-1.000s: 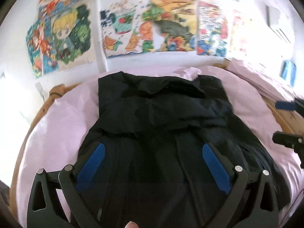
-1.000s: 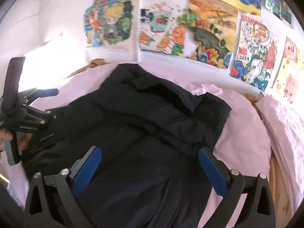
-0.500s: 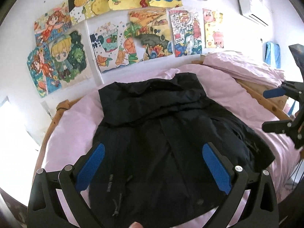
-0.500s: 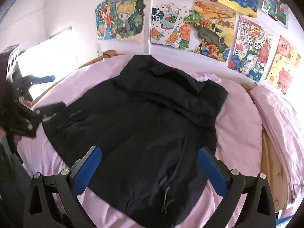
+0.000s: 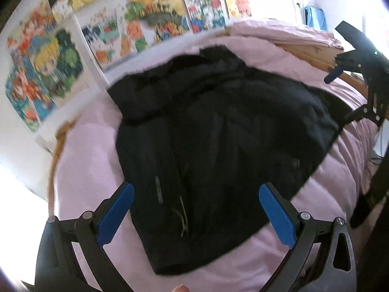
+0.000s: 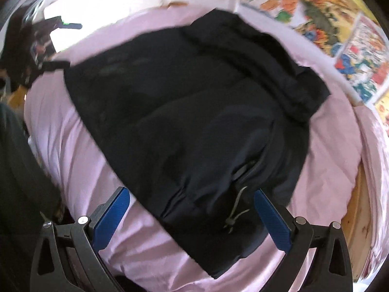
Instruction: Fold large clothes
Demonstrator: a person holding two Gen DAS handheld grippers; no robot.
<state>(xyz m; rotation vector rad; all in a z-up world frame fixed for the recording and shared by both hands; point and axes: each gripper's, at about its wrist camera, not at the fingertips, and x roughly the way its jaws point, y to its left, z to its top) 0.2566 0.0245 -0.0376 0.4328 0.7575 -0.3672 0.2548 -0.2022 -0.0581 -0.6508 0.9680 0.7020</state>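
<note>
A black jacket (image 5: 218,141) lies folded into a compact shape on the pink bedsheet (image 5: 92,160), its hem and drawcord toward me. In the right wrist view the same jacket (image 6: 194,112) fills the middle, with a cord toggle (image 6: 231,221) at the near hem. My left gripper (image 5: 195,214) hangs open above the jacket's near edge, holding nothing. Over the jacket's near right corner my right gripper (image 6: 192,219) is likewise open and empty. The right gripper (image 5: 359,73) also shows at the far right of the left wrist view.
Colourful posters (image 5: 136,29) cover the white wall behind the bed. A wooden bed frame (image 6: 357,209) runs along the right side, with folded pink bedding (image 5: 279,34) beyond it. A person's dark clothing (image 6: 19,170) stands at the left edge.
Both grippers have pulled back and up from the jacket, staying open. The whole jacket and its near hem now show on the sheet. Both views have tilted.
</note>
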